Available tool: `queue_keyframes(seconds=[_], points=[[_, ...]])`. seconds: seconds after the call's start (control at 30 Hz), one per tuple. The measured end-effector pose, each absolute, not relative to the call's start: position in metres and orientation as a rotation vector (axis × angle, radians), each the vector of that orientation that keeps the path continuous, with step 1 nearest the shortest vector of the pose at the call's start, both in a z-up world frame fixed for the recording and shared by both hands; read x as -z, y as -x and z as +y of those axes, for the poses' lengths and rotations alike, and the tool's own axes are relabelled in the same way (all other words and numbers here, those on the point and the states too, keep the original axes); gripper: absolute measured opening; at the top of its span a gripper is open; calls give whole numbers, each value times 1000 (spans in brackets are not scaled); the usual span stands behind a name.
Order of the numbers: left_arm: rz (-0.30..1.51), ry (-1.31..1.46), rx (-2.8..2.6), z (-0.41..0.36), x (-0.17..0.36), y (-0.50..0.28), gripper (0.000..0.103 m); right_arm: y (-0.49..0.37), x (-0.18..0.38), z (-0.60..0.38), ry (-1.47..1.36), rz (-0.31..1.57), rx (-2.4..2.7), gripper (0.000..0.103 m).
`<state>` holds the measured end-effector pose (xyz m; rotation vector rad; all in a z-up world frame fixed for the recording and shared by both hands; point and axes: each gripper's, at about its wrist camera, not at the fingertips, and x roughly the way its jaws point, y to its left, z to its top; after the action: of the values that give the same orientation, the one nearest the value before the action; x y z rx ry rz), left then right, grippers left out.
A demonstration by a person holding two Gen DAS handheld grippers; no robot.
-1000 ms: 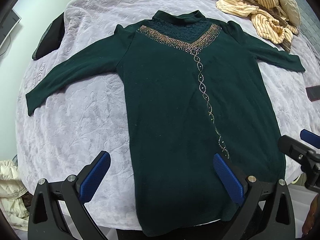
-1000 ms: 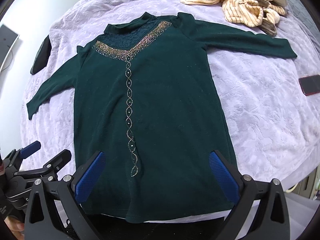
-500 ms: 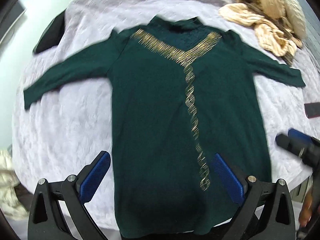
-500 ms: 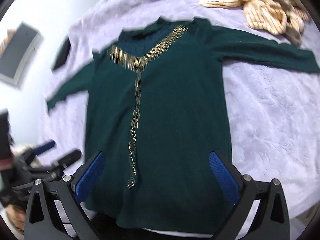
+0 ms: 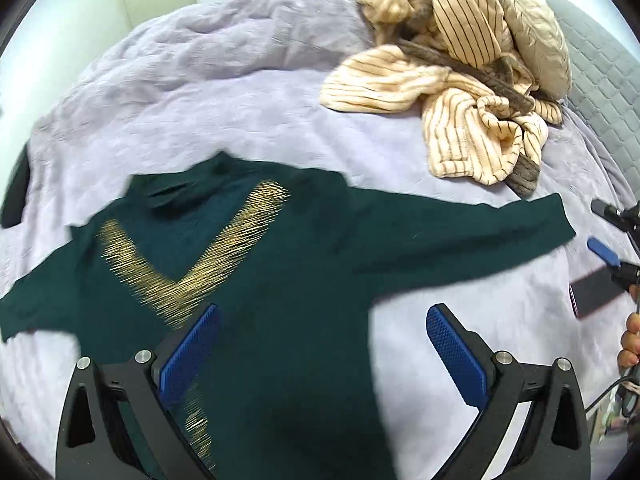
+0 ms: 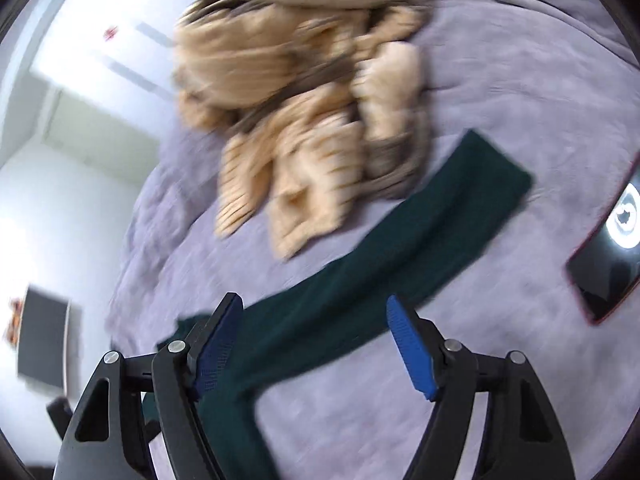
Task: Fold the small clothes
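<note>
A dark green long-sleeved top (image 5: 288, 280) with a gold beaded V at the neck lies flat, face up, on a lilac bedspread (image 5: 208, 112). My left gripper (image 5: 322, 356) hovers open over its chest and right armpit, nothing between the blue pads. My right gripper (image 6: 316, 344) hangs above the top's right sleeve (image 6: 400, 256); its jaws are closing, still wide apart, and the pads do not press the cloth. In the left wrist view the right gripper (image 5: 608, 236) shows at the far right edge, with a person's fingers below it.
A heap of cream striped fleece clothes (image 5: 460, 92) lies beyond the sleeve, near a pillow (image 5: 536, 36). A dark phone (image 6: 608, 256) with a red rim lies on the bedspread right of the cuff. A wall and a dark screen (image 6: 40, 340) stand left of the bed.
Both grippers swept from the top's hem up toward its shoulders. The right one rolled and swung over the right sleeve, its jaws narrower than before. The top itself lies as it did.
</note>
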<state>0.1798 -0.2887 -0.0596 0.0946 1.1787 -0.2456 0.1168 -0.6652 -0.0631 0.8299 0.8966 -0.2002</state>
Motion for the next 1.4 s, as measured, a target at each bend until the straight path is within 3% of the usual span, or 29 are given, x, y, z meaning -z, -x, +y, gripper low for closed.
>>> queue_keyframes(seconds=[0.27, 0.53, 0.57, 0.63, 0.67, 0.93, 1.1, 1.4], points=[[1242, -114, 187, -360, 147, -224, 103, -126, 151, -750, -927, 924, 397, 78], [1280, -173, 174, -378, 177, -230, 103, -124, 179, -781, -1046, 832, 365, 77], [1278, -176, 176, -378, 176, -230, 103, -126, 180, -783, -1060, 828, 371, 70], [1268, -174, 169, -378, 175, -230, 103, -131, 187, -786, -1111, 826, 345, 35], [1259, -170, 162, -378, 174, -232, 103, -133, 190, -787, -1148, 827, 311, 4], [1173, -222, 174, -415, 179, -244, 103, -146, 126, -757, -1035, 742, 135, 5], [1223, -271, 194, -430, 204, -241, 103, -165, 76, -723, -977, 681, 21, 5], [1174, -149, 243, -352, 148, -236, 103, -203, 15, -607, -865, 672, -180, 5]])
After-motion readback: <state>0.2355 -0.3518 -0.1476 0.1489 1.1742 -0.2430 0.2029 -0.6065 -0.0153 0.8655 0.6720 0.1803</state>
